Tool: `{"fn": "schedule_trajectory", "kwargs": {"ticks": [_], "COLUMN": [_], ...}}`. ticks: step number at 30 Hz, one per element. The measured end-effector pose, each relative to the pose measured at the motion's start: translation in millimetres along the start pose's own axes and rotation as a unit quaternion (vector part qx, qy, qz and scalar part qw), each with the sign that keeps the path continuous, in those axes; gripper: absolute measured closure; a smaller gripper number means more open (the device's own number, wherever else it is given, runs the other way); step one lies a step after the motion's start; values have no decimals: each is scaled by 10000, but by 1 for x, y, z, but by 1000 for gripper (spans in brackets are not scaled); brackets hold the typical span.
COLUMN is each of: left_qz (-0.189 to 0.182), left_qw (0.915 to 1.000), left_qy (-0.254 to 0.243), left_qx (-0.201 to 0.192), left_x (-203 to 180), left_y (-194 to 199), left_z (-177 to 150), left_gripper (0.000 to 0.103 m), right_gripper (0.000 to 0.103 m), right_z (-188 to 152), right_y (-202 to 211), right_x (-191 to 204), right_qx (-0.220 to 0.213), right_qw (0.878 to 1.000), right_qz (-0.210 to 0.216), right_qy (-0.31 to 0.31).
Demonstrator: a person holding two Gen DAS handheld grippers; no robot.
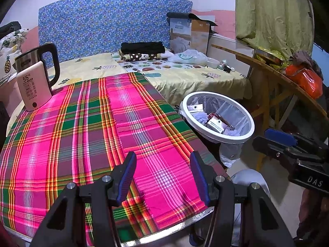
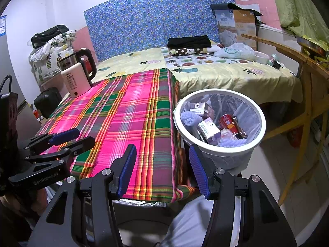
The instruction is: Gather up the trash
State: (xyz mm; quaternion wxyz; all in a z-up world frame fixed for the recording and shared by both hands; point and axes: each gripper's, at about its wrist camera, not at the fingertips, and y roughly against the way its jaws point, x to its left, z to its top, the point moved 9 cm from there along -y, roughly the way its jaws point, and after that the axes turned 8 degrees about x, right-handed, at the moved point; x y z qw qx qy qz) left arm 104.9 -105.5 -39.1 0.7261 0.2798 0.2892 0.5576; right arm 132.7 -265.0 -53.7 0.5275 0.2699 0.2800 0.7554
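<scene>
A white round bin (image 1: 219, 113) (image 2: 219, 121) lined with clear plastic stands on the floor at the table's right side. Inside it lie small boxes (image 2: 207, 130), a red can (image 2: 227, 122) and pale crumpled pieces (image 2: 189, 118). My left gripper (image 1: 163, 175) hovers open over the near part of the pink plaid tablecloth (image 1: 82, 133), nothing between its blue pads. My right gripper (image 2: 162, 170) is open too, above the cloth's near right corner, left of the bin. Each gripper shows in the other's view: the right gripper (image 1: 273, 142) at the right edge, the left gripper (image 2: 78, 138) at the left.
A steel kettle (image 1: 39, 61) and a white box marked 55 (image 1: 34, 86) stand at the table's far left. Behind lies a bed with a yellow sheet (image 1: 185, 78), folded black clothes (image 1: 143, 47) and a plastic bag (image 1: 189, 56). A wooden table (image 1: 277, 76) stands right.
</scene>
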Motion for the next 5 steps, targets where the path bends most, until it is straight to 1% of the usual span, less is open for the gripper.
{"fn": "schedule_trajectory", "kwargs": {"ticks": [5], "left_qz": [65], "left_qw": [10000], "left_qy": [24], "left_qx": [9], "left_x": [0], "left_y": [0], "left_z": [1], "left_gripper": [47], "right_gripper": [48], "right_z": [0], "right_y": [-2], "right_x": [-2], "right_qx": [-9], "right_qw": [10000], "right_qz": [-8], "right_qy": [-12]}}
